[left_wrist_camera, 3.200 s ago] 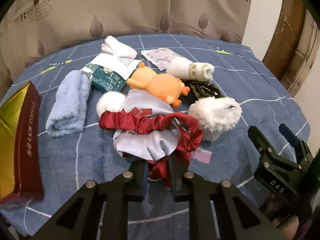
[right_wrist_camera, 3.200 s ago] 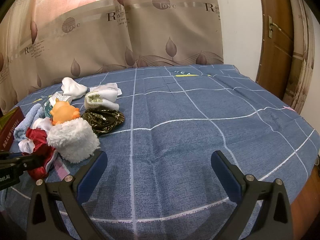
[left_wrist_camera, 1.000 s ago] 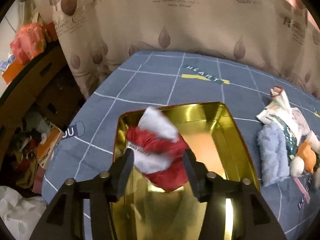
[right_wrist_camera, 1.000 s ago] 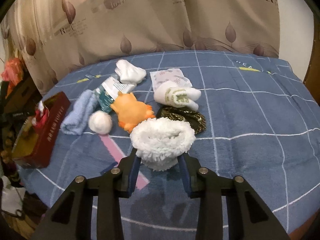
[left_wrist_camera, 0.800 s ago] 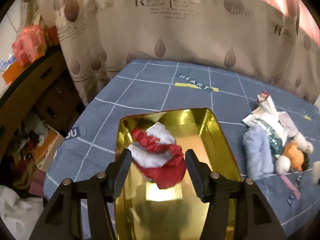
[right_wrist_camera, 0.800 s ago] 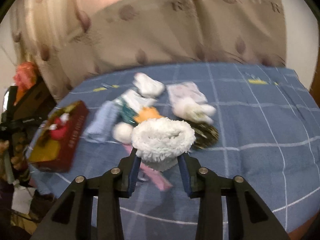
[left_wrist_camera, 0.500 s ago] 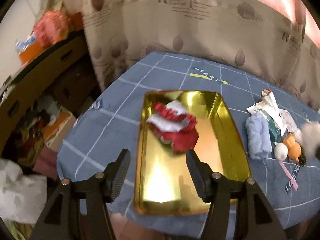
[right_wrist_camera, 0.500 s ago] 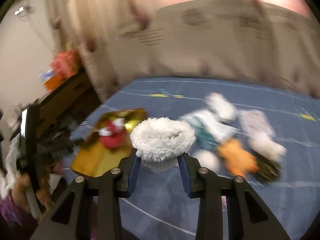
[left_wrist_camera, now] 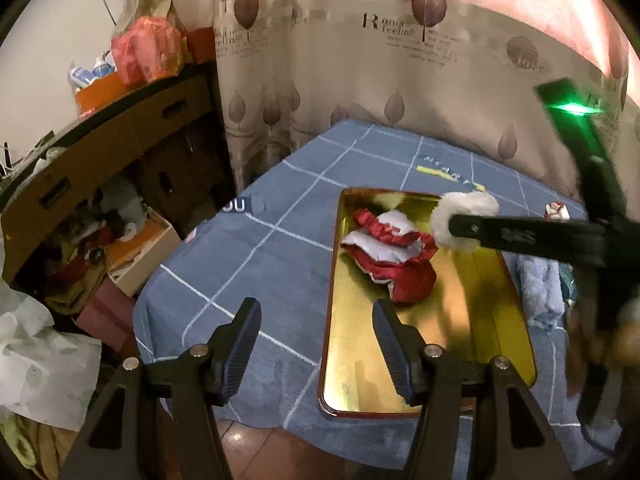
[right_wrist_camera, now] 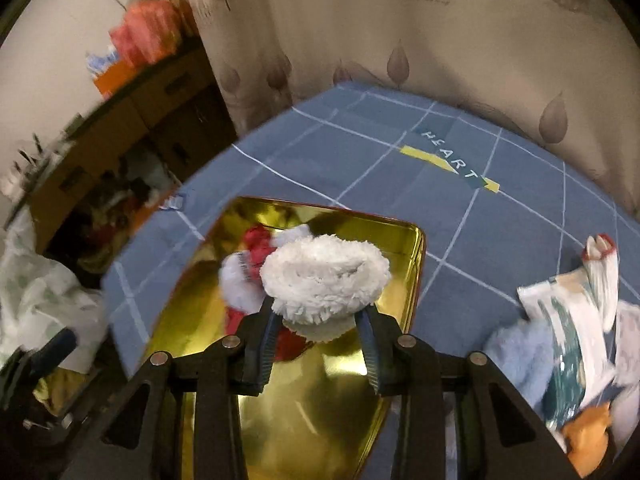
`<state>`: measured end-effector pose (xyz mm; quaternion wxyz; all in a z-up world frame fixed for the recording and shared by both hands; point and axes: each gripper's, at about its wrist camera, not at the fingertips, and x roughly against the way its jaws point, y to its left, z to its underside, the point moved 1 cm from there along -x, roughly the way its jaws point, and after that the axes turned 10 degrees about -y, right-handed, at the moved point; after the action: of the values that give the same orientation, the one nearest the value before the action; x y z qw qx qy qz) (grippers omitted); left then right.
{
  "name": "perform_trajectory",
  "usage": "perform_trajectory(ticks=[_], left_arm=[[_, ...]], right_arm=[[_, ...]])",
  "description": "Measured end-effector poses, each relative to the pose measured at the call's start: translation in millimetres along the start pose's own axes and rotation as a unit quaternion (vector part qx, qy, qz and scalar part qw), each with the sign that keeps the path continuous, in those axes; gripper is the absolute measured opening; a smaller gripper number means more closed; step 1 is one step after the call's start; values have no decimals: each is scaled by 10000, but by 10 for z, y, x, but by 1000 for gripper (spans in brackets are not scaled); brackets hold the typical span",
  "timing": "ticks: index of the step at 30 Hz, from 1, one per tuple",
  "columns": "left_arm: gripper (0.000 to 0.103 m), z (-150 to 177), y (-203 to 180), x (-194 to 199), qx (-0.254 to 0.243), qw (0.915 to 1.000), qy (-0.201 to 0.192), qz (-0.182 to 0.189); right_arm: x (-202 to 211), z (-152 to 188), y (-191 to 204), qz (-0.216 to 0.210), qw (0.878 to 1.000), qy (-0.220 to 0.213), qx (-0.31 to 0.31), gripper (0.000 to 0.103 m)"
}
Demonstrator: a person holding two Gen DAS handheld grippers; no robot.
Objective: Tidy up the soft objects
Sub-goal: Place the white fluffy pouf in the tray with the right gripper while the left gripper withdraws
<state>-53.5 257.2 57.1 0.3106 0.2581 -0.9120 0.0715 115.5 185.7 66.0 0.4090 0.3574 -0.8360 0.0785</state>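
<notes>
A gold tin tray (left_wrist_camera: 480, 320) lies on the blue checked tablecloth, and a red and white cloth bundle (left_wrist_camera: 392, 256) rests in its far half. My left gripper (left_wrist_camera: 314, 320) hangs open and empty above the tray's near left corner. My right gripper (right_wrist_camera: 320, 320) is shut on a white fluffy piece (right_wrist_camera: 324, 276) and holds it in the air over the tray (right_wrist_camera: 320, 400), just above the cloth bundle (right_wrist_camera: 248, 264). In the left wrist view the fluffy piece (left_wrist_camera: 466, 204) comes in from the right on the black right gripper (left_wrist_camera: 460, 226).
A light blue towel (right_wrist_camera: 516, 356), a white and green packet (right_wrist_camera: 568, 320) and an orange toy (right_wrist_camera: 588, 440) lie right of the tray. The table edge drops off at left to cardboard boxes (left_wrist_camera: 132, 264) and white bags (left_wrist_camera: 44, 360). A curtain hangs behind.
The left gripper let go of the red and white bundle in the tray and drew back to the left. The right gripper carried the fluffy piece leftward from the pile to over the tray.
</notes>
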Motion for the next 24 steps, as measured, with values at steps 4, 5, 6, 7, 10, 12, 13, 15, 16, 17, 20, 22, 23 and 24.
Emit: perform_trajectory(ticks=[4,5,6,7,10,12,13,15,16,17,20,22,23,24], left_arm=[[59,24,-20,-68,-49,9999,86,57],[59,30,-30,-73,-79,9999,84,25],[59,35,-42,-77,-106,9999,81,5],[59,40,-49,-83,-108,9999,88,14],[59,57,-53,-95,-80,9999,122,35],[59,63,-53,-111,-83,9999,141,19],[59,66,-55,-115,-85,9999,150,2],[59,74,-62,-127,-83,9998,176,1],[59,78,-66,-134,-86,9998,186,9],[59,83,-70,-144,-99,9997,204,3],[59,87,-90,-144,-165,9997,191,-35],[59,91,-118,-121,-233,9996,135,-44],[59,95,-141,-111,-271,9996,126,-22],[59,104,-165,-97,-310,9995,117,1]], right_arm=[[-186,-4,0,117,9997,181,137,34],[-206,-3,2,97,9996,217,134,34],[-237,-6,5,84,9996,251,118,36],[-268,-9,2,132,9995,269,125,37],[-350,-27,23,223,9992,284,188,39],[-358,-31,16,276,9992,266,139,49],[-355,-36,7,274,9993,233,117,51],[-264,-61,-3,229,9997,17,82,56],[-201,-74,-9,204,9997,-118,65,60],[-93,-94,-30,194,9993,-320,24,65],[249,-83,-120,50,9962,-850,-177,67],[512,9,-200,125,9924,-1187,-287,70],[691,116,-279,201,9894,-1387,-385,74],[813,197,-324,313,9869,-1516,-450,76]])
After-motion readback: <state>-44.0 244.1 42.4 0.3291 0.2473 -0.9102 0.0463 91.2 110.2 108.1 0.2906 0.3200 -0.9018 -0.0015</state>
